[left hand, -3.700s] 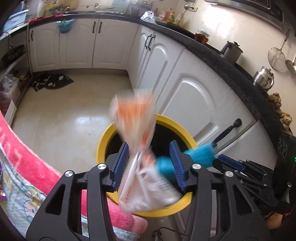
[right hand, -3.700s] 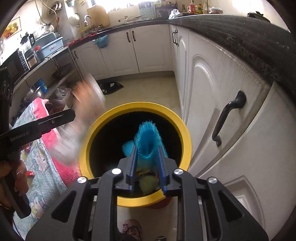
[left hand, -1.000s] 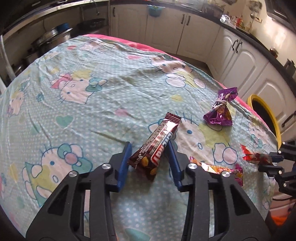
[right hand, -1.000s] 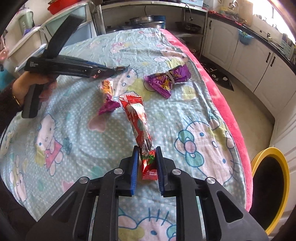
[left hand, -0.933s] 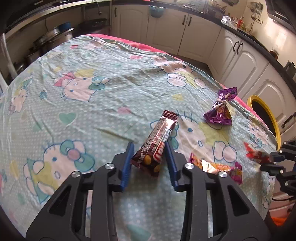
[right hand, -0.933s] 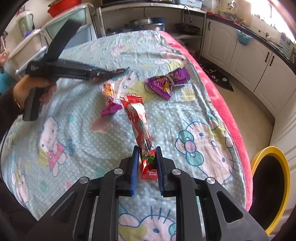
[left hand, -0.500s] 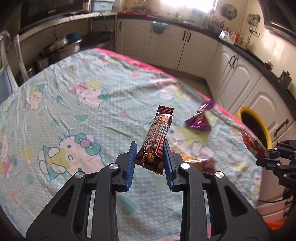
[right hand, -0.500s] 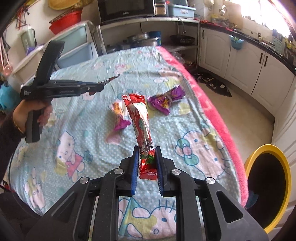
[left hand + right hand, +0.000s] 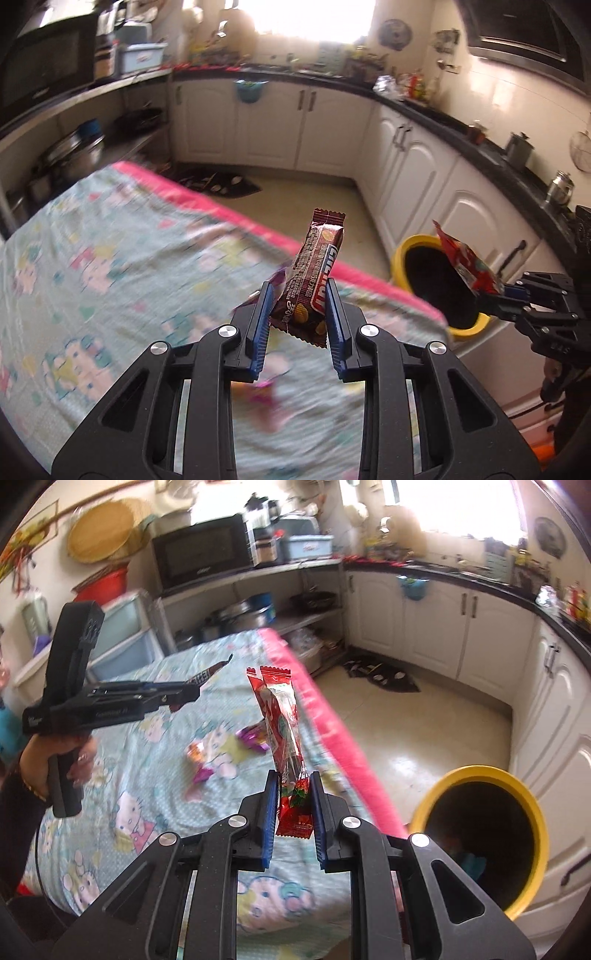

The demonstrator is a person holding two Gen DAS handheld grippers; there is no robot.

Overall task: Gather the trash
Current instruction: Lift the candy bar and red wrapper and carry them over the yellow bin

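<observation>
Both my grippers are the same build: chunky matte black plastic frames with triangular cutouts, and round silver screws at the pivots. My left gripper [image 9: 299,317] has ribbed blue pads [image 9: 258,332] lining its fingers, and so does my right gripper [image 9: 293,812]. From the right camera my left one shows side-on: a long black body with small pale lettering I can't read, on a pistol-style handle. My hand [image 9: 55,760] has a dark sleeve and a thin bracelet at the wrist.

Daylight blown out at the window [image 9: 306,20], motion-blurred tablecloth [image 9: 110,266], strong fisheye bending, dark vignetted corners
</observation>
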